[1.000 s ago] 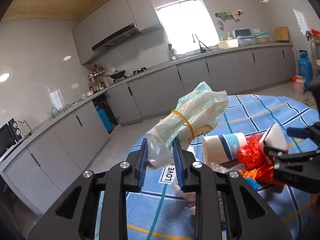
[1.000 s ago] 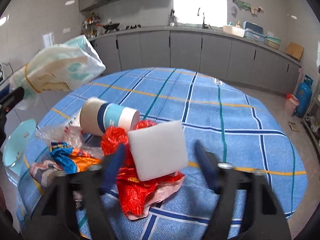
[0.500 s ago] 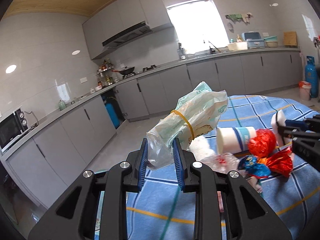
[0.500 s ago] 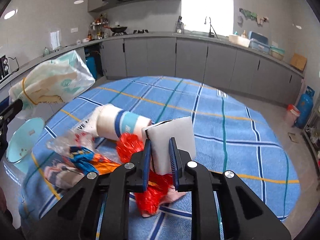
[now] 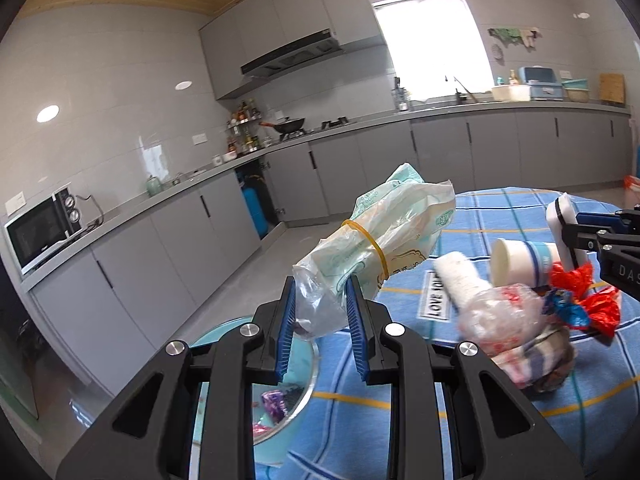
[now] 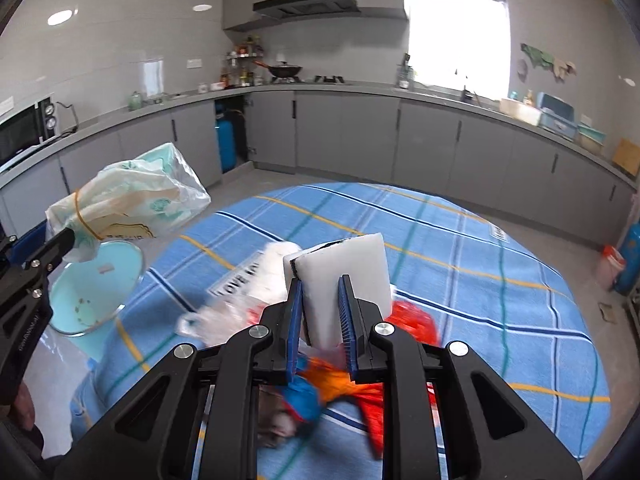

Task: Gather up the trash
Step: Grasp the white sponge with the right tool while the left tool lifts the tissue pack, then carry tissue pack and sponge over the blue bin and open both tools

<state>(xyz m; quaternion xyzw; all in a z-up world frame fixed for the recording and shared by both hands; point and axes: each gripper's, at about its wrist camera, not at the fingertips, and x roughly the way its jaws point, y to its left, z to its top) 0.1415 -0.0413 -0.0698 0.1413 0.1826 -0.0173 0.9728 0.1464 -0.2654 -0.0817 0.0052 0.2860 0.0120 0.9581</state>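
A white label on the blue checked tablecloth [image 5: 436, 364] read "LOVE YOU", its last letters blurred. The right gripper [image 5: 576, 226] bore the letters "DAS" on its black body, cut off at the frame's edge. Print on the plastic bag [image 5: 384, 232] was too small to read.

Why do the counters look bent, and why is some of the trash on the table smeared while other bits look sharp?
Left wrist view: the fisheye lens bows the counter, the window is blown out white, and the clear plastic wrap is motion-smeared while the held bag stays crisp. Right wrist view: same bending, the held white foam block sharp, the red and orange wrappers blurred.
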